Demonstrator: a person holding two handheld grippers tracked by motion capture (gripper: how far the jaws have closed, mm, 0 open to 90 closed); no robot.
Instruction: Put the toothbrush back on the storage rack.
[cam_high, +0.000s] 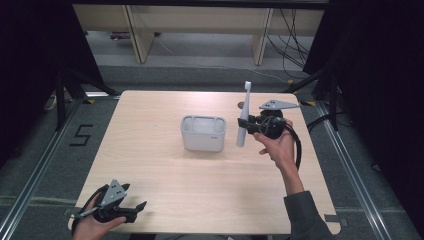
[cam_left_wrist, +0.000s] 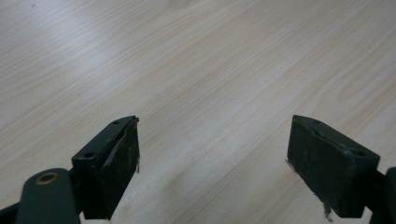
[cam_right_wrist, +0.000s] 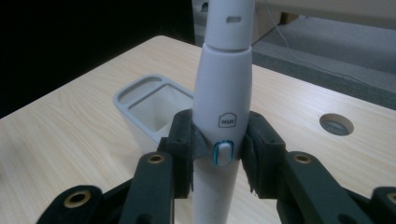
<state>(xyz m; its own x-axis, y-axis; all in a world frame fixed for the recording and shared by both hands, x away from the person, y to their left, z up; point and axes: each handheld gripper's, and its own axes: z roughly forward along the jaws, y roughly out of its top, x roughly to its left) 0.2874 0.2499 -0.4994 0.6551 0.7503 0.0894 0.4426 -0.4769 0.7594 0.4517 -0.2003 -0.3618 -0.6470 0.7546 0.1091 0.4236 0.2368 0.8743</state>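
Observation:
A white electric toothbrush (cam_high: 243, 116) stands upright in the air just right of a pale grey holder box (cam_high: 203, 133) at the table's middle. My right gripper (cam_high: 248, 125) is shut on its handle. In the right gripper view both pads press the toothbrush (cam_right_wrist: 223, 102) beside its blue-ringed button, and the holder (cam_right_wrist: 148, 105) with its open compartments lies behind and to the left. My left gripper (cam_high: 137, 209) rests near the table's front left corner. Its jaws stand wide apart over bare wood, midpoint (cam_left_wrist: 212, 154), with nothing between them.
A round cable hole (cam_right_wrist: 336, 123) sits in the tabletop (cam_high: 150, 165) near its far right corner. Beyond the table's far edge are wooden furniture legs (cam_high: 137, 35) and loose cables (cam_high: 295, 40) on the grey floor. Black curtains flank both sides.

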